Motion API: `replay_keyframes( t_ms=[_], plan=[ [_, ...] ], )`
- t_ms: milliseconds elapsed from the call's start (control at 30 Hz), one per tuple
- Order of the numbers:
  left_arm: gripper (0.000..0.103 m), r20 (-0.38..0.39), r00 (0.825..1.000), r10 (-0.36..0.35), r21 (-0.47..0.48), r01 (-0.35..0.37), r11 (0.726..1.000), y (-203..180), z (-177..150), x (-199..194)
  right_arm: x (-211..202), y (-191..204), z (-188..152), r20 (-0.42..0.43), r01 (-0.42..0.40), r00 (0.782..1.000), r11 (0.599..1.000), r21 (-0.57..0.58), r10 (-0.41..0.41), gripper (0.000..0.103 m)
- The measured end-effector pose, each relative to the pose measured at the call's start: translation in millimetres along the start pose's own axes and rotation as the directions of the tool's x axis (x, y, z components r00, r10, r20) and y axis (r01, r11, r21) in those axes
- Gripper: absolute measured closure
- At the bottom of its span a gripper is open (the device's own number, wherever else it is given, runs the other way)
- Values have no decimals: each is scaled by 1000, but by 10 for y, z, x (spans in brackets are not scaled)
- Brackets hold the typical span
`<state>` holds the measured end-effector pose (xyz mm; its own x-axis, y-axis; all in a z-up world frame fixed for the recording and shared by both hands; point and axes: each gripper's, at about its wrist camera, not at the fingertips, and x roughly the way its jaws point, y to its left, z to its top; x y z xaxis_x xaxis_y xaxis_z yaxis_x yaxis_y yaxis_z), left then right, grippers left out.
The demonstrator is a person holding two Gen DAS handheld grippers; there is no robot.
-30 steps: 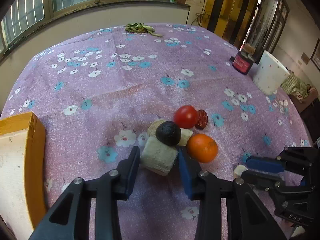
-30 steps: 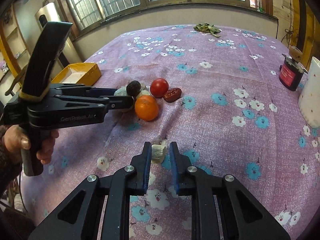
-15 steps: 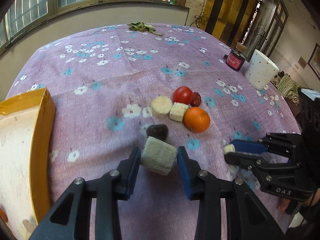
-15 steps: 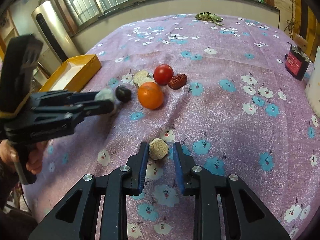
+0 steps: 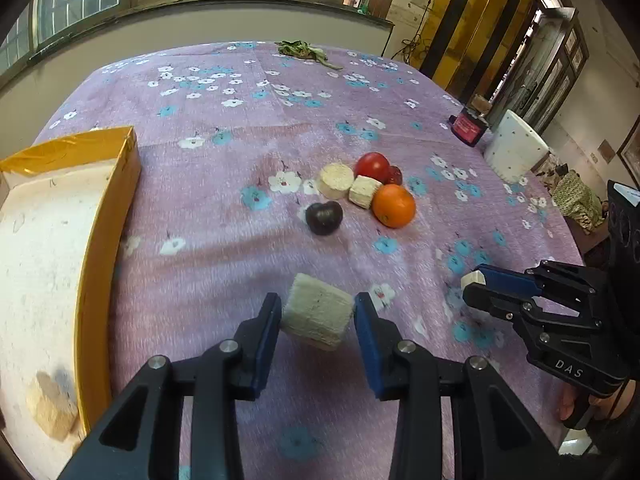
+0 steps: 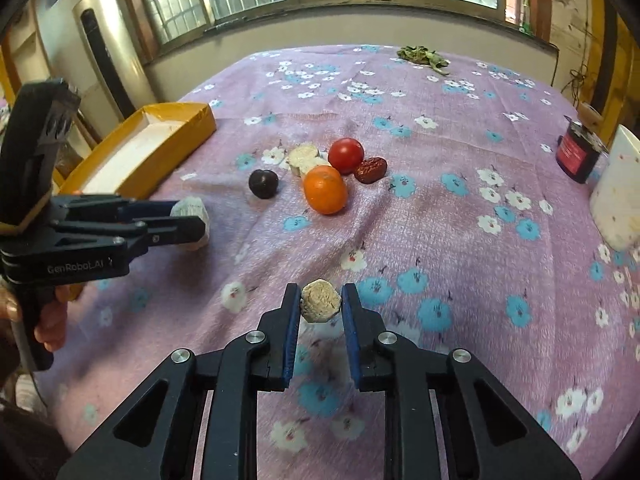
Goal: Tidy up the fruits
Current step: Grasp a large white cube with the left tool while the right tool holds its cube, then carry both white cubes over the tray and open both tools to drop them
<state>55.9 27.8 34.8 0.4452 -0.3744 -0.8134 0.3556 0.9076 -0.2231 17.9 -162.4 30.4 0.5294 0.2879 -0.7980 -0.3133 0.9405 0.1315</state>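
Observation:
My left gripper (image 5: pixel 318 314) is shut on a large pale chunk (image 5: pixel 317 317) and holds it above the purple cloth; it also shows in the right wrist view (image 6: pixel 191 213). My right gripper (image 6: pixel 321 300) is shut on a small pale chunk (image 6: pixel 321 301), lifted off the cloth. On the cloth lie a dark plum (image 5: pixel 324 218), an orange (image 5: pixel 394 205), a tomato (image 5: pixel 372 166), a red date (image 6: pixel 371 169) and two more pale chunks (image 5: pixel 336 180) (image 5: pixel 364 192). A yellow box (image 5: pixel 48 264) with a white inside sits at the left.
A white cup (image 5: pixel 514 151) and a small dark red jar (image 5: pixel 468 128) stand at the table's right edge. A bunch of green leaves (image 5: pixel 306 51) lies at the far edge. A pale piece (image 5: pixel 50 408) lies inside the box's near end.
Both grippers have pulled back and up from the fruit pile with their chunks. The plum, earlier on top of the large chunk, now lies on the cloth. The box is closer on the left.

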Motion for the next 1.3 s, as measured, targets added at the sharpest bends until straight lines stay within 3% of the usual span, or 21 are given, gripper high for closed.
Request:
replay_keyframes(
  t_ms=[533, 967, 1300],
  plan=[
    [63, 78, 997, -3, -18, 5, 1000, 153, -254, -626, -168, 516, 11, 29, -20, 999, 1000, 12, 20, 83],
    [63, 151, 985, 81, -111, -64, 992, 877, -348, -1128, 105, 1392, 383, 21, -99, 995, 989, -109, 102, 83],
    [63, 151, 972, 178, -200, -147, 969, 1596, -326, -1300, 383, 2061, 782, 4, -171, 985, 965, -200, 175, 83]
  ],
)
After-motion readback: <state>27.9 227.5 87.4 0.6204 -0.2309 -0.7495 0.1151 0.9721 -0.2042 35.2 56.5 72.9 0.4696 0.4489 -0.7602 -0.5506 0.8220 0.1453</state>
